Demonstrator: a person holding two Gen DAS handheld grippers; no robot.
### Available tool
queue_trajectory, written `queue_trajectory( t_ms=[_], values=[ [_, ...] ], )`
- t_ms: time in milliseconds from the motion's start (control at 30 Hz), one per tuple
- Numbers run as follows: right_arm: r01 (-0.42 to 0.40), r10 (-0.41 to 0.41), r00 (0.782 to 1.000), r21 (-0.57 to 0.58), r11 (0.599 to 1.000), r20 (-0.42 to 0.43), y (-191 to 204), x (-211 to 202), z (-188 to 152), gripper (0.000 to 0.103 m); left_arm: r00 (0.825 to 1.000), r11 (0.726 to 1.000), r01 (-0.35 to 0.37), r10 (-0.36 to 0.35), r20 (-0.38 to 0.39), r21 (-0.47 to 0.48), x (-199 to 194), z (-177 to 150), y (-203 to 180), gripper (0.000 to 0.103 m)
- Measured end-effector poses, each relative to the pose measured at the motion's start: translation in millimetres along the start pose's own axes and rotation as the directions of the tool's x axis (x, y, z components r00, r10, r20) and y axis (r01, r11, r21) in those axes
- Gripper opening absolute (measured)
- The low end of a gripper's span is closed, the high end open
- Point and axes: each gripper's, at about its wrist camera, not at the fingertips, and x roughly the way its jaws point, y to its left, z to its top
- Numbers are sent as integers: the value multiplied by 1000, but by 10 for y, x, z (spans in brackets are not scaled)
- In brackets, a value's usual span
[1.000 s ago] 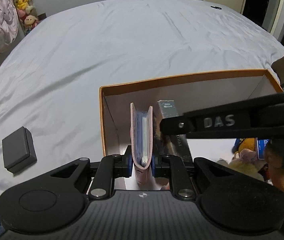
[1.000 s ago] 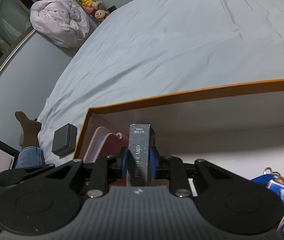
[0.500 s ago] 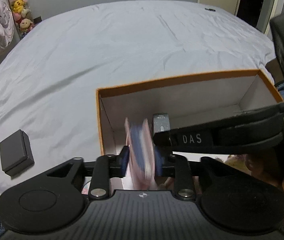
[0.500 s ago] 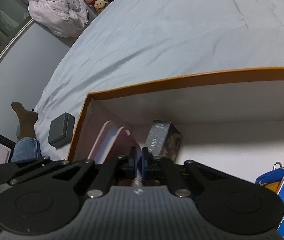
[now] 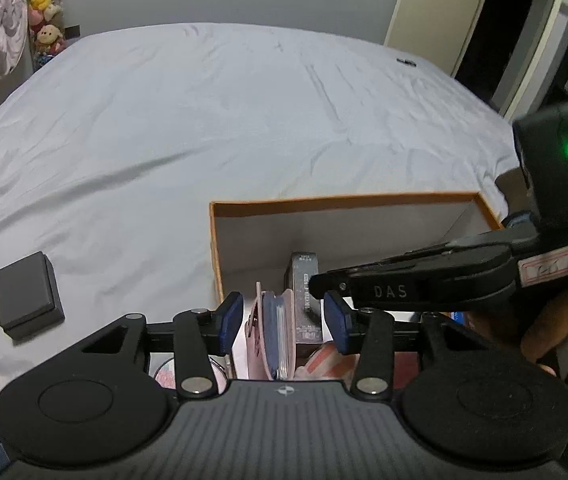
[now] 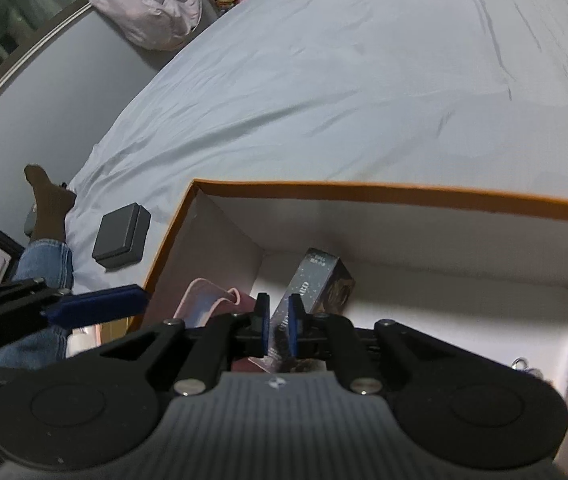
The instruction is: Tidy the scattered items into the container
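Left gripper (image 5: 283,322) is opening off the pink wallet (image 5: 272,344) in the box (image 5: 323,202) — right gripper (image 6: 279,330) is pinched narrow, empty; next — the grey case (image 5: 28,294) on the bed.

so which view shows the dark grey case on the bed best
The right wrist view: the dark grey case lies whole and unblocked on the sheet left of the orange box, lid seam visible. The left wrist view also shows it whole, but smaller, near the left edge.
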Motion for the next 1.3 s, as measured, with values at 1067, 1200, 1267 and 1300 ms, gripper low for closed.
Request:
queue_trajectory(
  t_ms=[1067, 1200, 1267, 1300],
  values=[
    [28, -23, 996, 62, 998, -82, -171, 147, 205, 38, 998, 966, 47, -55, -25, -254, -100, -151, 741, 37],
    [55, -49, 991, 44, 998, -121, -69, 304, 165, 38, 996, 967, 70, -80, -30, -247, -94, -153, 720, 37],
    [50, -44, 989, 43, 998, -140, -31, 366, 131, 40, 996, 966, 75, -85, -31, -248, -94, -156, 712, 37],
    [52, -46, 988, 42, 998, -145, -22, 383, 121, 40, 996, 966, 75, -85, -32, -249, -92, -155, 713, 37]
  ],
)
